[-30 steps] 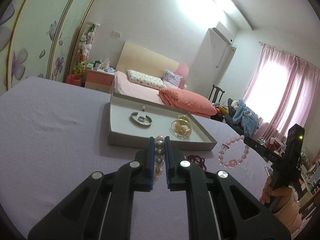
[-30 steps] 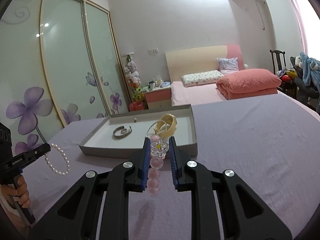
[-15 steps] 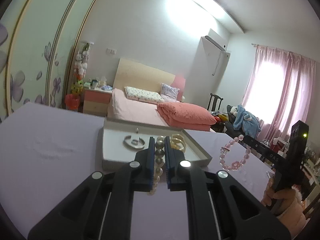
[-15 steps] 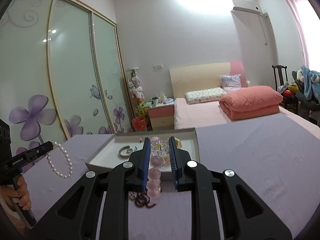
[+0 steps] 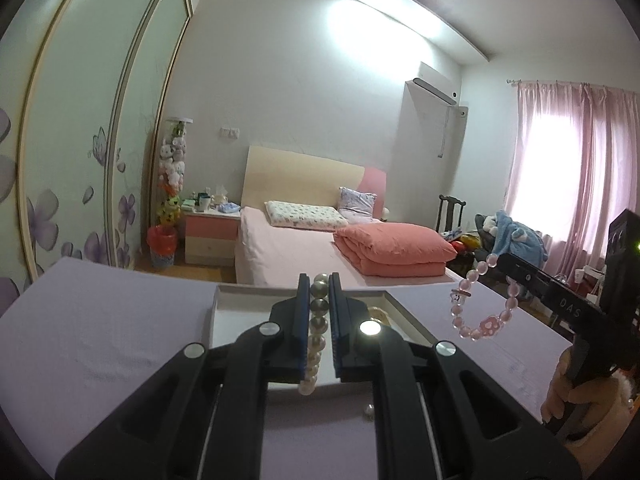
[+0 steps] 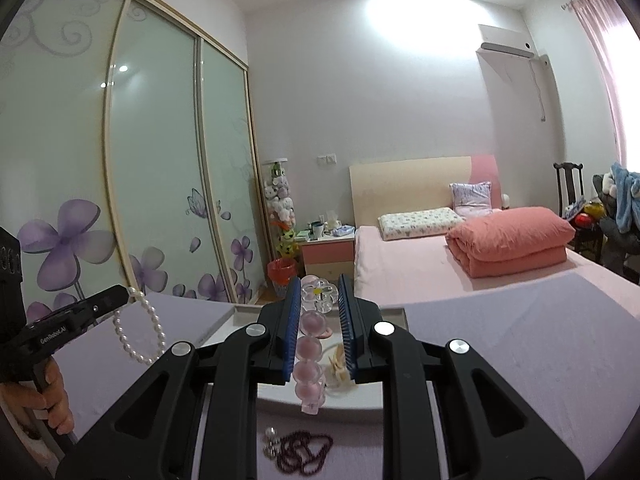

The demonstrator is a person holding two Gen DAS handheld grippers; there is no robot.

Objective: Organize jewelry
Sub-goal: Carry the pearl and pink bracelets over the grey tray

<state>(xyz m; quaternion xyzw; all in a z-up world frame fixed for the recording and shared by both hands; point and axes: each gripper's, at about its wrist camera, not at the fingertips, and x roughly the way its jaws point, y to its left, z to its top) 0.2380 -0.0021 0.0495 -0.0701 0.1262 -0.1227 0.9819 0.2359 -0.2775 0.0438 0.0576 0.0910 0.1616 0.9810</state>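
Note:
My left gripper [image 5: 319,280] is shut on a white pearl bracelet [image 5: 318,316], whose loop hangs between the fingers above the purple table. In the right wrist view that pearl bracelet [image 6: 138,328] dangles from the left gripper at the far left. My right gripper [image 6: 319,284] is shut on a pink bead bracelet [image 6: 309,350] with a clear flower charm. From the left wrist view the pink bracelet [image 5: 478,304] hangs at the right. The white tray [image 5: 218,316] lies just beyond both grippers, mostly hidden behind them, with a gold bangle [image 5: 376,313] inside.
A dark red bead bracelet [image 6: 306,452] and a small silver piece [image 6: 271,442] lie on the purple table [image 6: 520,340] in front of the tray [image 6: 224,326]. A cream hair clip [image 6: 336,362] sits in the tray. A bed, nightstand and wardrobe stand beyond the table.
Both grippers have risen with their bracelets and tipped towards level, so the tray has dropped lower in view and the room fills more of each picture. Both grips are unchanged.

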